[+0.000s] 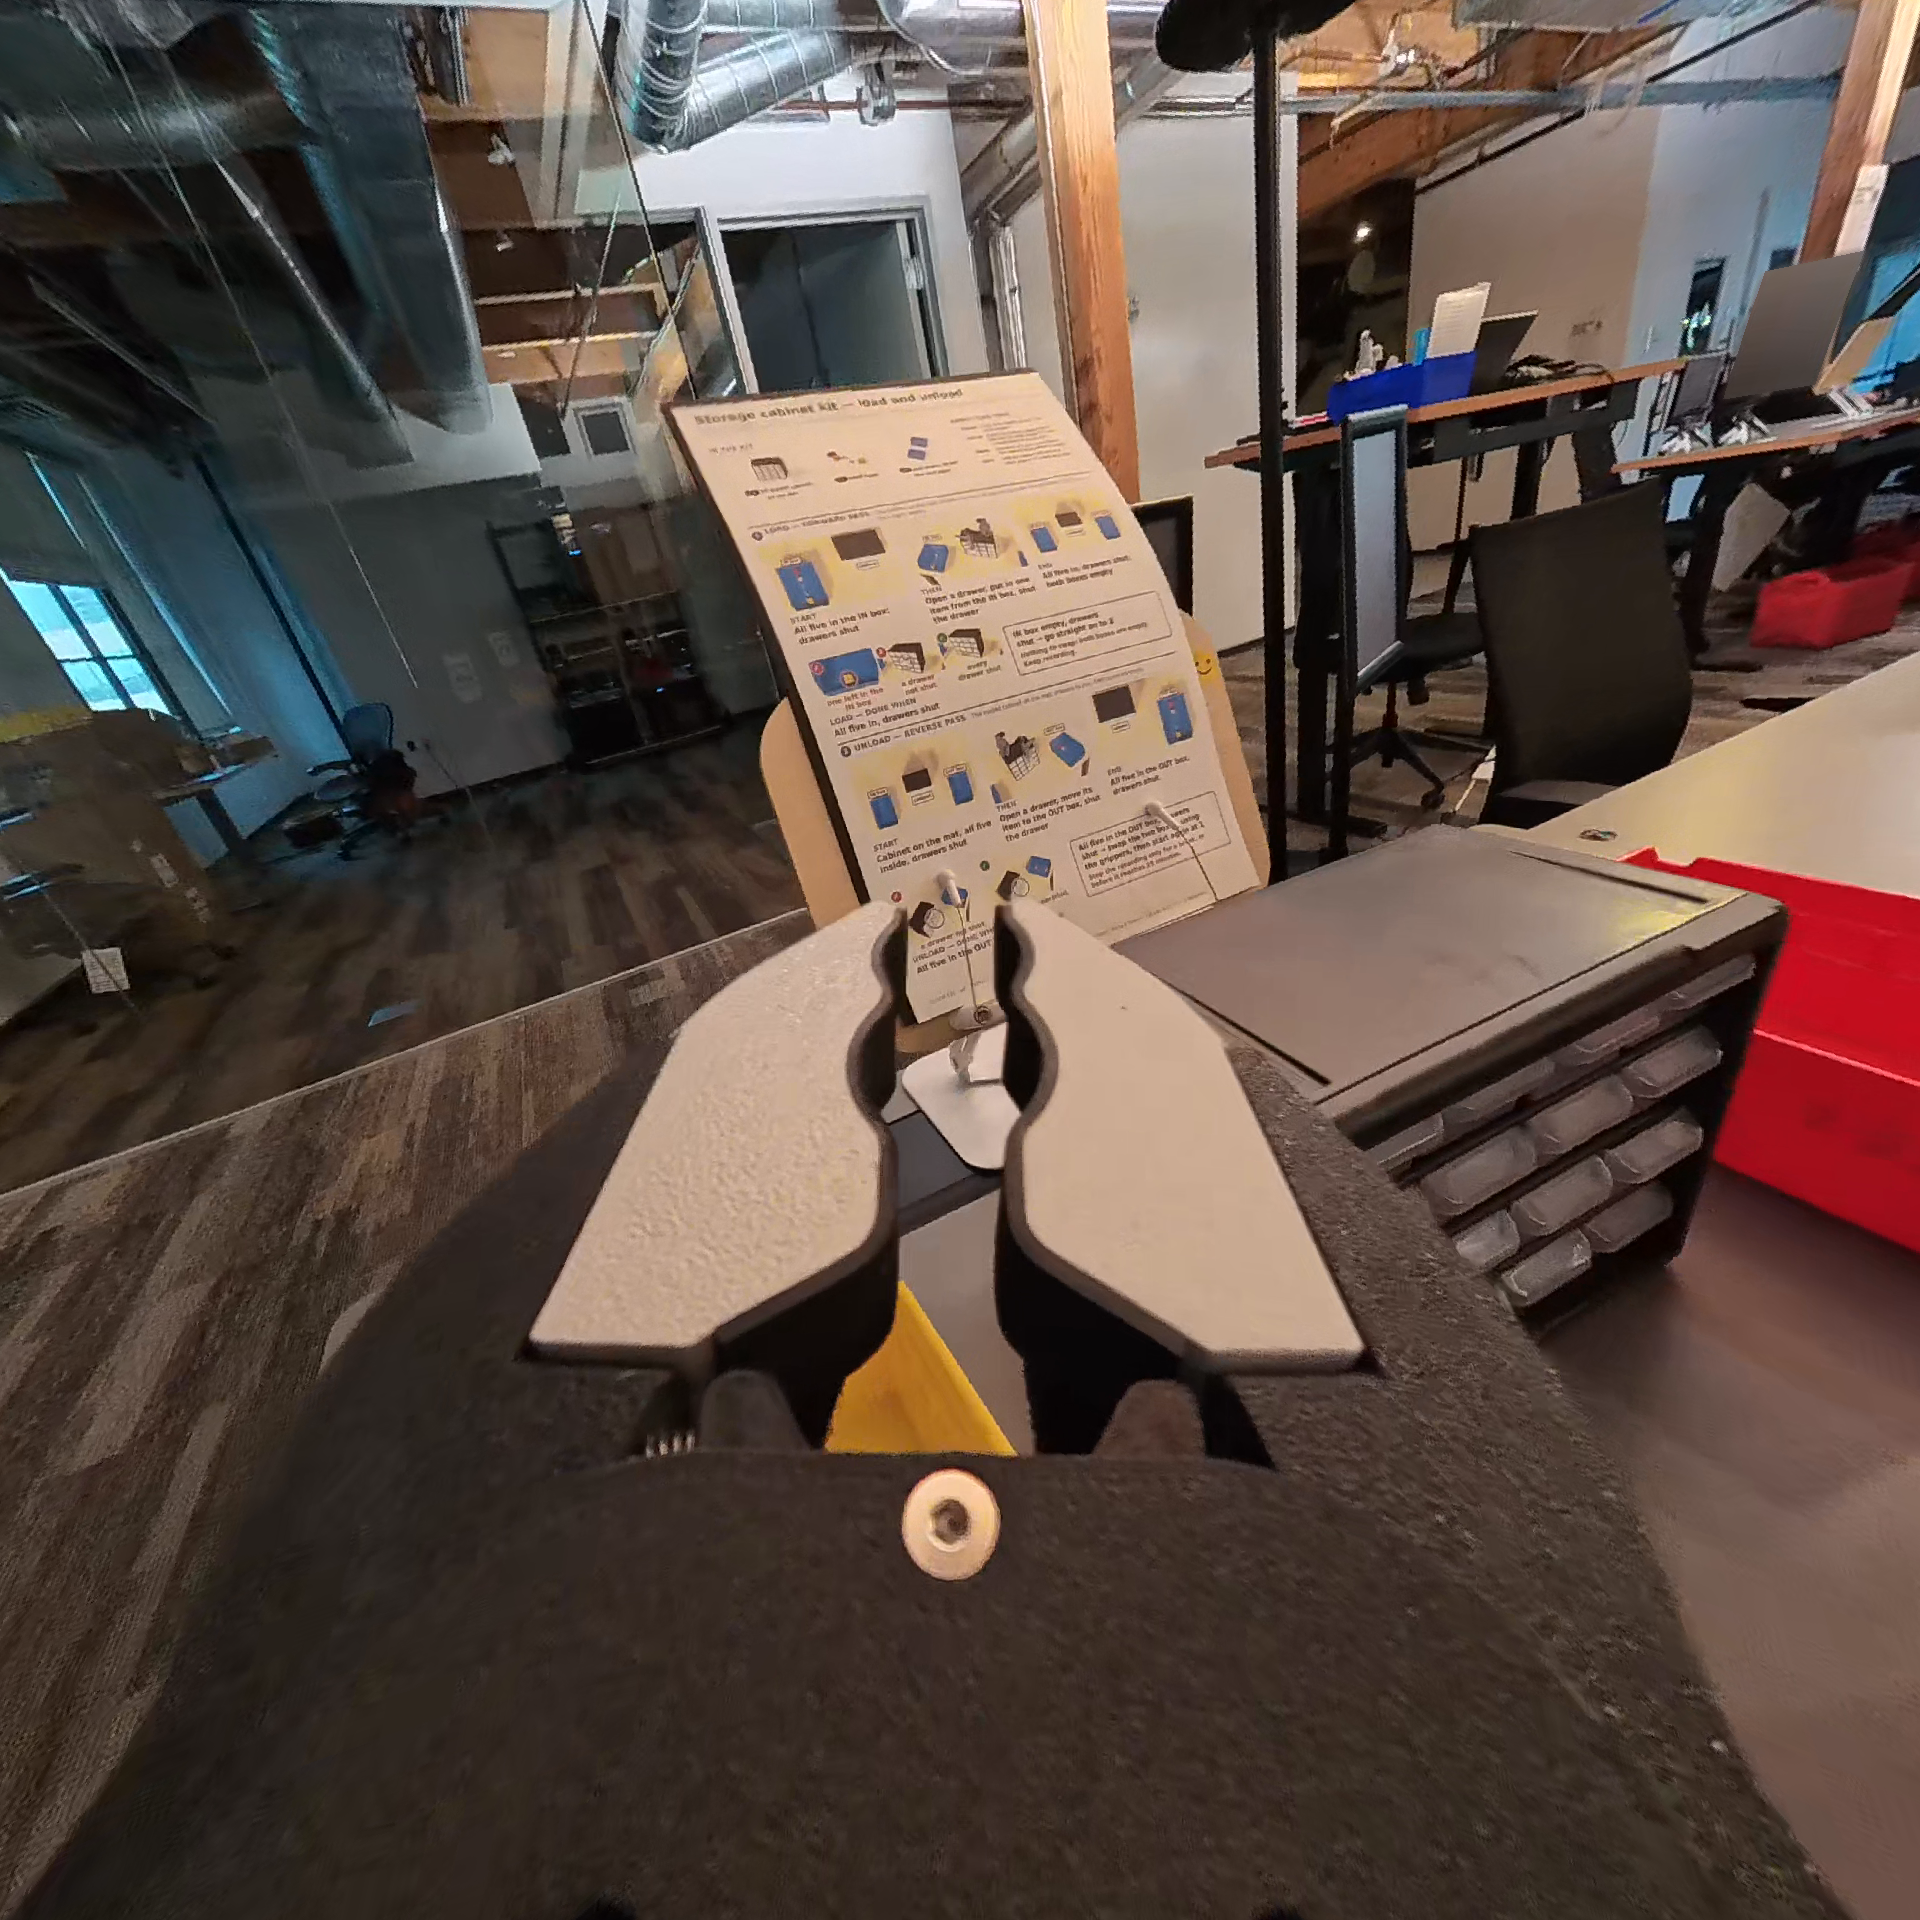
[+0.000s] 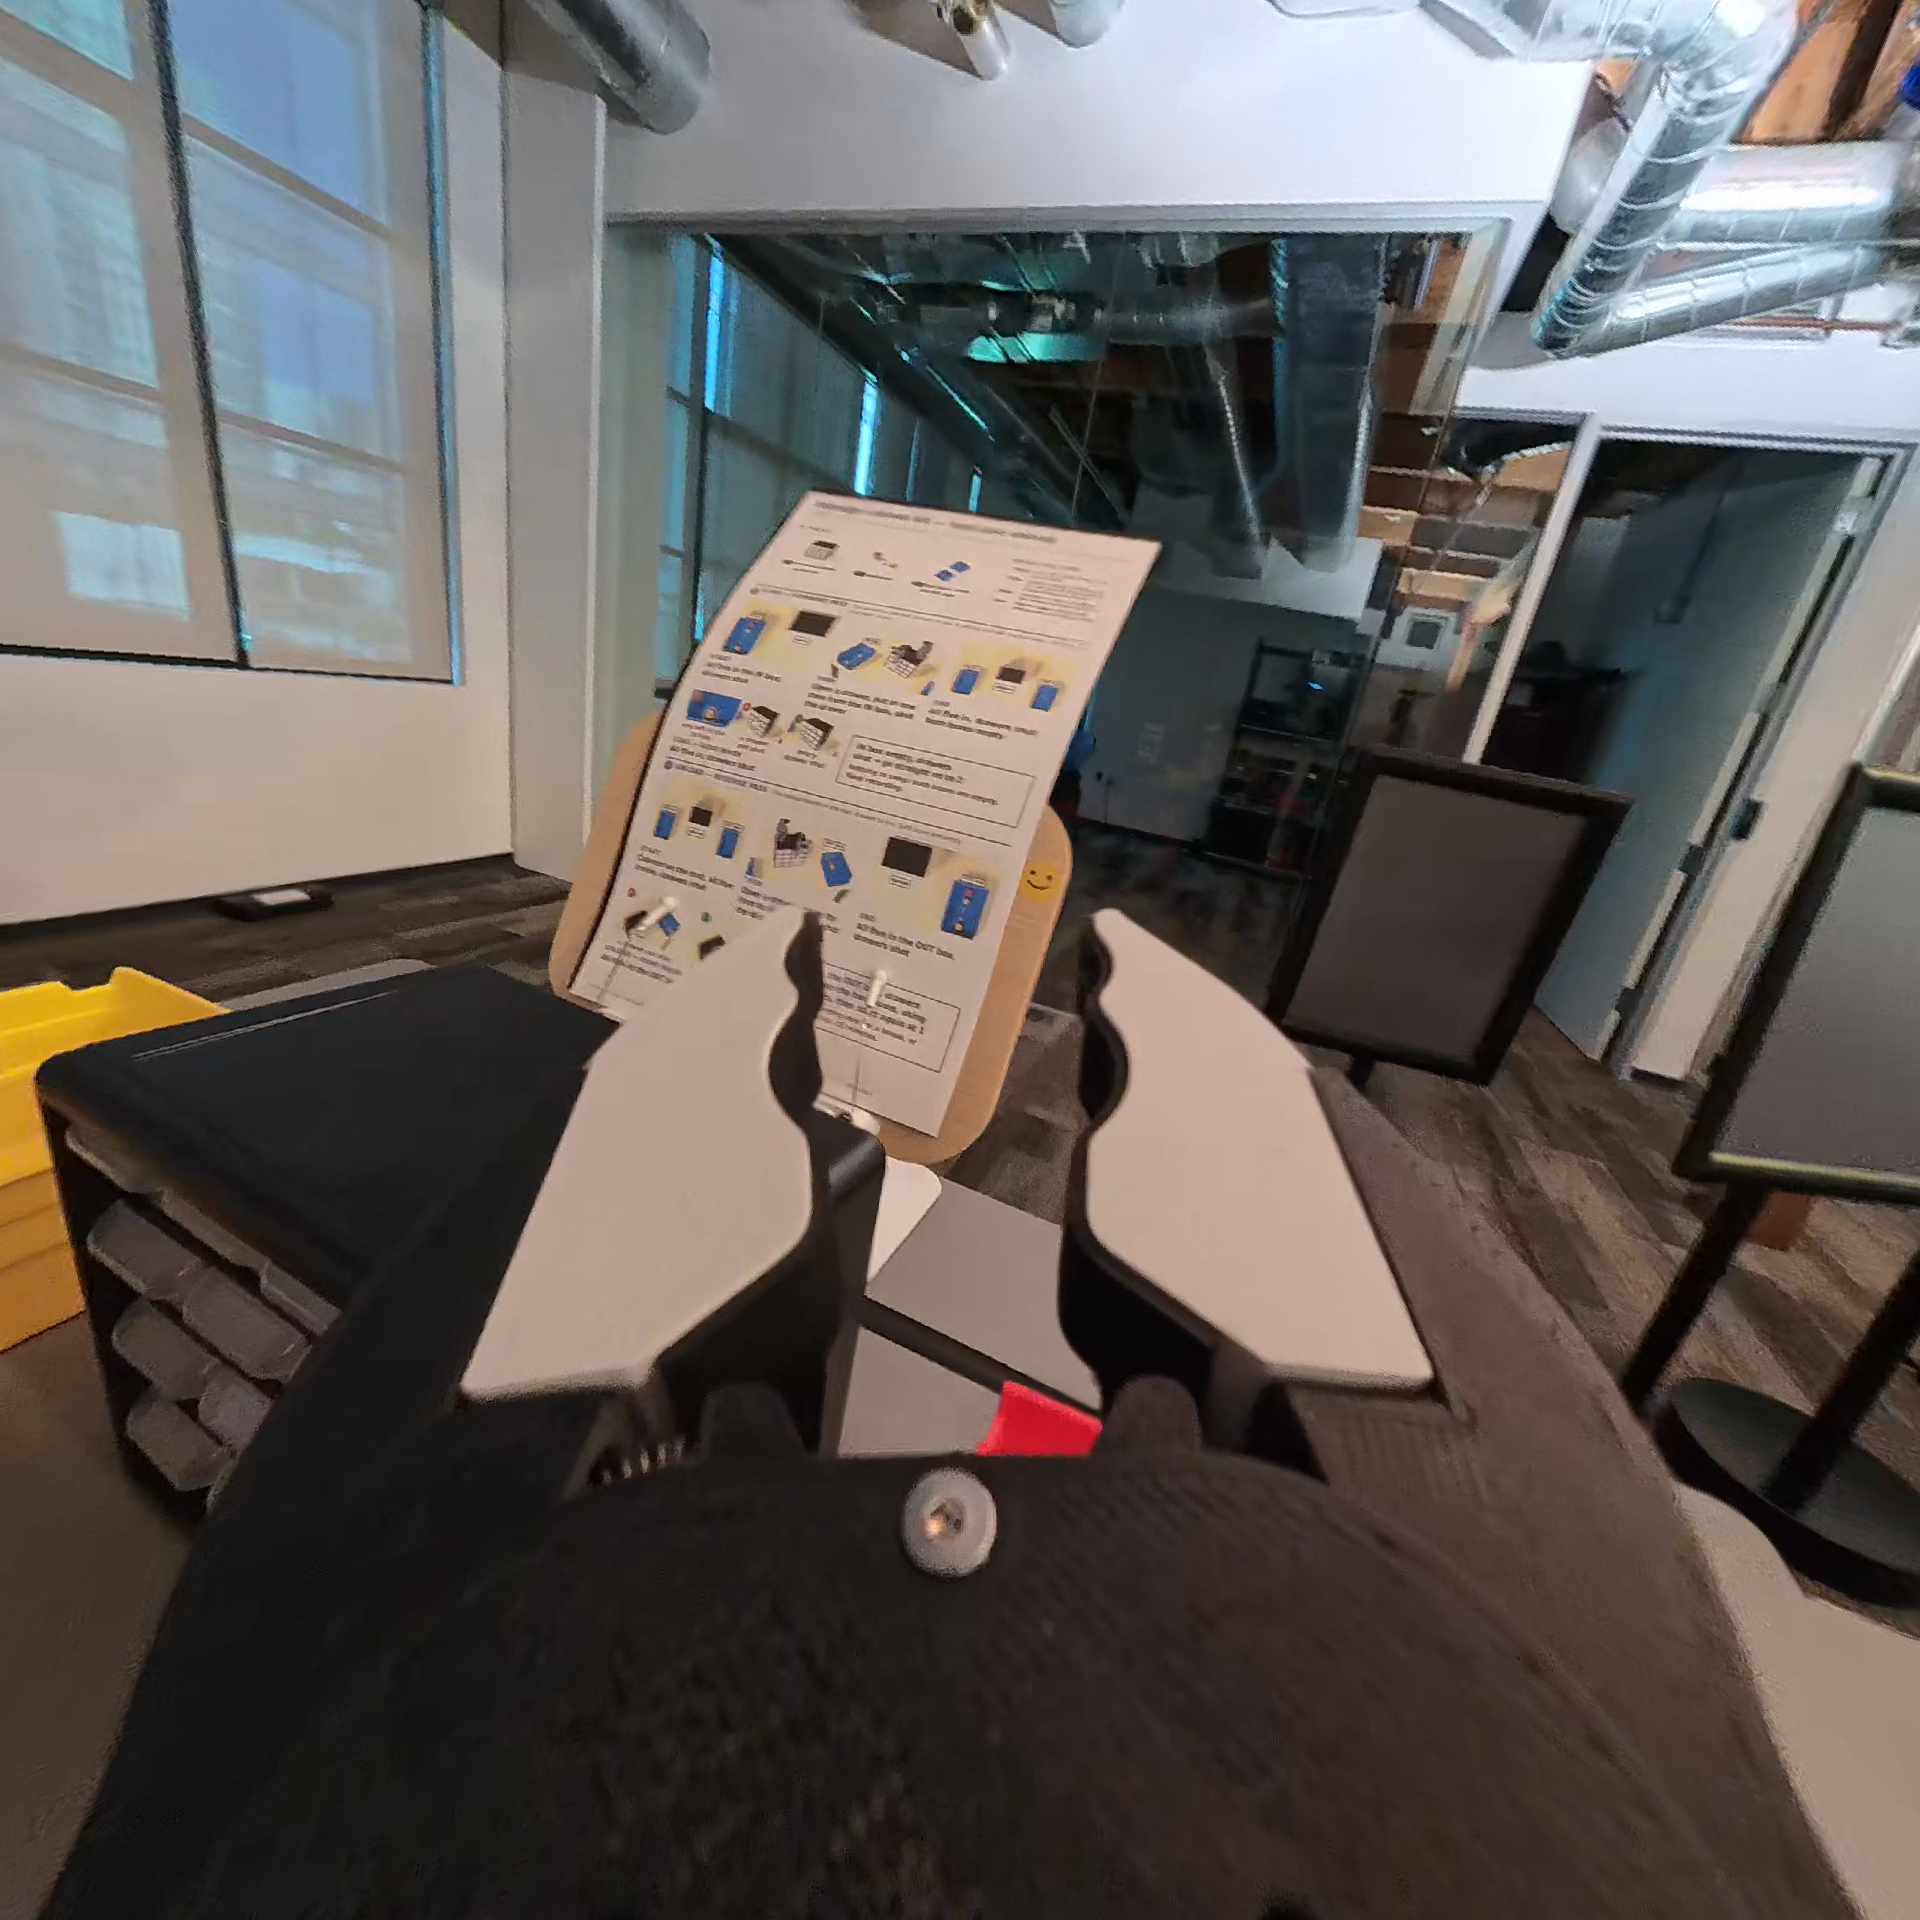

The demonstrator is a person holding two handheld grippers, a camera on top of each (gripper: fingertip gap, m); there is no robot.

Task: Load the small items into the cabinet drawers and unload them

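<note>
Left tongs (image 1: 948, 920): held above the table (image 1: 1766, 1455), tips a narrow gap apart, nothing between them. Fingers (image 1: 727, 1132) grey-faced, aimed at 12 o'clock toward the sheet (image 1: 935, 623).

Right tongs (image 2: 951, 935): spread wide, empty. Fingers (image 2: 1236, 1174) also aimed at the sheet (image 2: 883, 748).

Cabinet (image 1: 1455, 935): black, at 2 o'clock in the left wrist view, on the table, all visible drawers (image 1: 1579, 1122) pushed in. At 9 o'clock in the right wrist view as cabinet (image 2: 312, 1060), drawers (image 2: 197, 1309) flush with the frame. Contents of drawers not discernible. Small items not visible.

Red bin (image 1: 1839, 1039): at 3 o'clock in the left wrist view, just beside the cabinet. A red corner (image 2: 1039, 1425) visible between the right fingers.

Yellow bin (image 2: 62, 1091): at 9 o'clock in the right wrist view, just beside the cabinet on the far side. A yellow patch (image 1: 914, 1382) visible between the left fingers.

Sheet: illustrated, upright on a tan stand (image 2: 997, 1039), behind the cabinet, curved backward at the top.
</note>
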